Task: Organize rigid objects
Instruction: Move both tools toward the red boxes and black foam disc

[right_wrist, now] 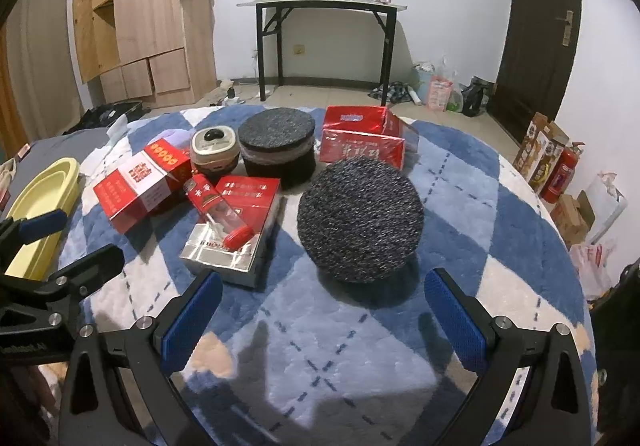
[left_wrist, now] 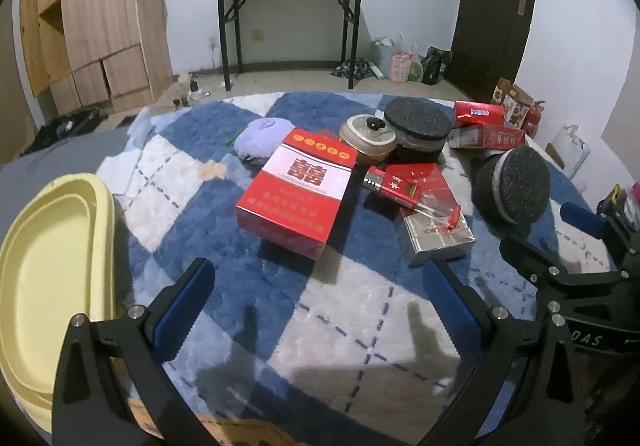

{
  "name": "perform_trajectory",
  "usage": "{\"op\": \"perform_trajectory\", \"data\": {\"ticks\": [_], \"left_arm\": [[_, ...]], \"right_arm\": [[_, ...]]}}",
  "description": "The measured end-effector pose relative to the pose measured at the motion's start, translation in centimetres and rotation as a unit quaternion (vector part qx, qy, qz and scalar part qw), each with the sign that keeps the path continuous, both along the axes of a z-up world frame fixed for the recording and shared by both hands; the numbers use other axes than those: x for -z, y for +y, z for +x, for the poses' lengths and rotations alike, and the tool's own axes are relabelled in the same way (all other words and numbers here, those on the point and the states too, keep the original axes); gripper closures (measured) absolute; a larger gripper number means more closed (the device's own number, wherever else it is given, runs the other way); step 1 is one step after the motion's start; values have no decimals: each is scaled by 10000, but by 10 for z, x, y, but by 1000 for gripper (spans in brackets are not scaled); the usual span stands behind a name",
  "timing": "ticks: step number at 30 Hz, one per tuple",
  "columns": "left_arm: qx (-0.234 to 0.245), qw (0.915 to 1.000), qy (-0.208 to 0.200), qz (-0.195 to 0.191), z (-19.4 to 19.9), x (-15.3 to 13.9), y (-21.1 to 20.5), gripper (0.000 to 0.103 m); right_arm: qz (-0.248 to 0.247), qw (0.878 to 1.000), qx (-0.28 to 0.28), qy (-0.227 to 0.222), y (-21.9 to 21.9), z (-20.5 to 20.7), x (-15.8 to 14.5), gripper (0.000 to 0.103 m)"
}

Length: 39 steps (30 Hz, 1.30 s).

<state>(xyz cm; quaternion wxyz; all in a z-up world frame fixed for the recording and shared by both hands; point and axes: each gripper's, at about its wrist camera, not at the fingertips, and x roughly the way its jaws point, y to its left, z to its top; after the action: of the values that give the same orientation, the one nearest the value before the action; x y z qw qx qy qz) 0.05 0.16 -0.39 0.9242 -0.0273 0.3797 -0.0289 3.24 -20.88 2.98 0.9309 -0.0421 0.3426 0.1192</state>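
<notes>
Lying on a round table covered by a blue-and-white rug (right_wrist: 460, 182) are the rigid objects to be organized. Left gripper (left_wrist: 320, 302): jaws spread apart, holding nothing, above bare rug near the table edge, with a yellow tray (left_wrist: 52, 266) at its left. Ahead of it, a red-and-white carton (left_wrist: 296, 190) printed with a large red double-happiness character and gold medallions; its smaller lines are too blurred to read. Behind the carton, a beige round tin (left_wrist: 368, 138) with a dark knob and a black drum (left_wrist: 418, 128) with a speckled top. Right gripper (right_wrist: 322, 310): jaws likewise apart and empty, just short of a dark speckled disc (right_wrist: 360, 218), tilted to face the camera. Left of the disc, a silver-and-red box (right_wrist: 236, 234) with a narrow red pack (right_wrist: 218, 208) lying across it; the lettering on the box's silver side is upside down and illegible. Behind the disc, two stacked red cartons (right_wrist: 362, 138) carry white script that cannot be made out. Each gripper appears at the edge of the other's view.
</notes>
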Motion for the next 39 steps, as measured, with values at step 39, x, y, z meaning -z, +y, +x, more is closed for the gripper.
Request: {"op": "perform_trajectory", "data": {"ticks": [39], "left_arm": [[489, 9985, -118, 212, 20, -4, 5, 0]], "right_arm": [[-7, 9999, 125, 94, -6, 13, 9, 0]]}}
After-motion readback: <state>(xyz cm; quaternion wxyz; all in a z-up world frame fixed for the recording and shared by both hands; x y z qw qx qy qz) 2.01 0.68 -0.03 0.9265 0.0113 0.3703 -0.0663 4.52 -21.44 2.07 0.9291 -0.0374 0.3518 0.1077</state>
